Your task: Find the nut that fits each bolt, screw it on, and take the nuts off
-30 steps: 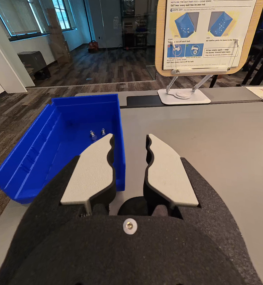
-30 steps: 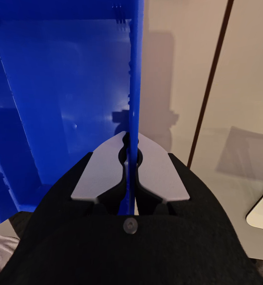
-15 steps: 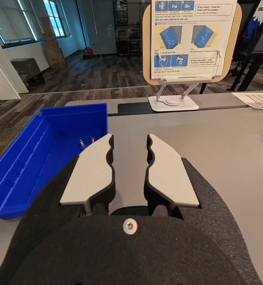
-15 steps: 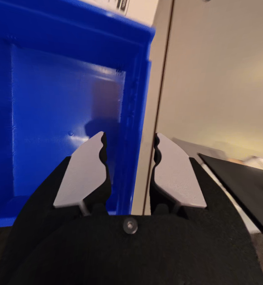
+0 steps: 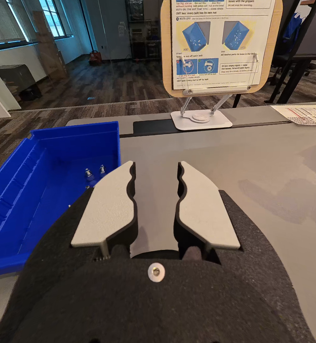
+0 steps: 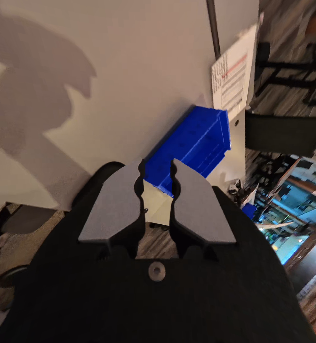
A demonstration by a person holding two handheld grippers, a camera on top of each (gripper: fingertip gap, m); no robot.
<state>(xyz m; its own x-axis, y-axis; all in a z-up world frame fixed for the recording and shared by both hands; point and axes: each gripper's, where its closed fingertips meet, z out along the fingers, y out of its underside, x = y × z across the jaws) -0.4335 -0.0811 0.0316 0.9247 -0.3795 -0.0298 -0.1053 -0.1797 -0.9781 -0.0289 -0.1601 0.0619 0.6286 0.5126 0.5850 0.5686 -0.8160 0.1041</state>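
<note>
A blue bin (image 5: pixel 42 185) stands at the table's left edge in the left wrist view. Two small silver bolts (image 5: pixel 89 174) lie on its floor; more parts are hidden behind my left finger. My left gripper (image 5: pixel 156 164) is open and empty over the grey table, just right of that bin. In the tilted, blurred right wrist view a second blue bin (image 6: pixel 192 146) sits on the table near its edge, seen from outside. My right gripper (image 6: pixel 157 161) is open and empty, pulled back from it, apart from the bin.
An instruction board on a white stand (image 5: pixel 201 118) stands at the back of the grey table (image 5: pixel 246 176). A printed sheet (image 5: pixel 307 113) lies at the back right, and also shows in the right wrist view (image 6: pixel 231 79). Beyond the table edge are floor and furniture. Spacing between my two grippers at the tips: around 40 cm.
My right gripper let go of the blue bin's wall, opened, and drew back and swung away from it. My left gripper stayed open and shifted a little beside the other bin.
</note>
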